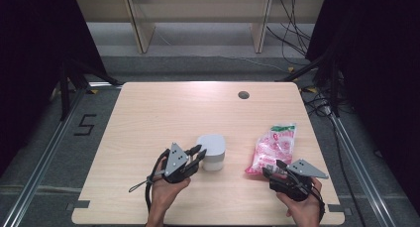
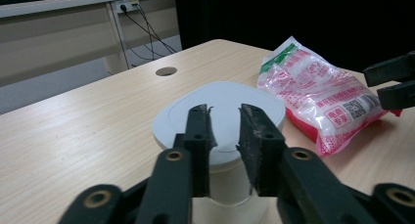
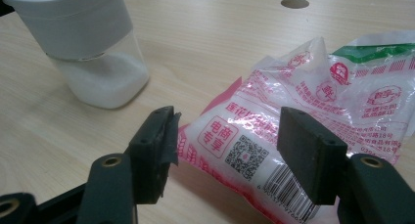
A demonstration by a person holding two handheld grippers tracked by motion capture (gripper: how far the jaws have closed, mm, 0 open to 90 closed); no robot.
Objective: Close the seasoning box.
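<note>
A jar of white grains with a rounded white lid (image 1: 211,152) (image 2: 220,111) (image 3: 93,48) stands near the table's front middle. My left gripper (image 1: 199,153) (image 2: 225,109) is just left of it at lid height, its jaws a narrow gap apart with nothing between them. A pink and white plastic bag with a green top (image 1: 275,145) (image 2: 318,87) (image 3: 293,101) lies to the jar's right. My right gripper (image 1: 275,166) (image 3: 230,119) is at the bag's near end, its jaws closed on the bulging plastic from both sides.
The wooden table (image 1: 163,113) has a round cable hole (image 1: 243,94) near its far edge. Cables and shelf legs (image 1: 141,28) lie on the floor beyond. Dark curtains hang on both sides.
</note>
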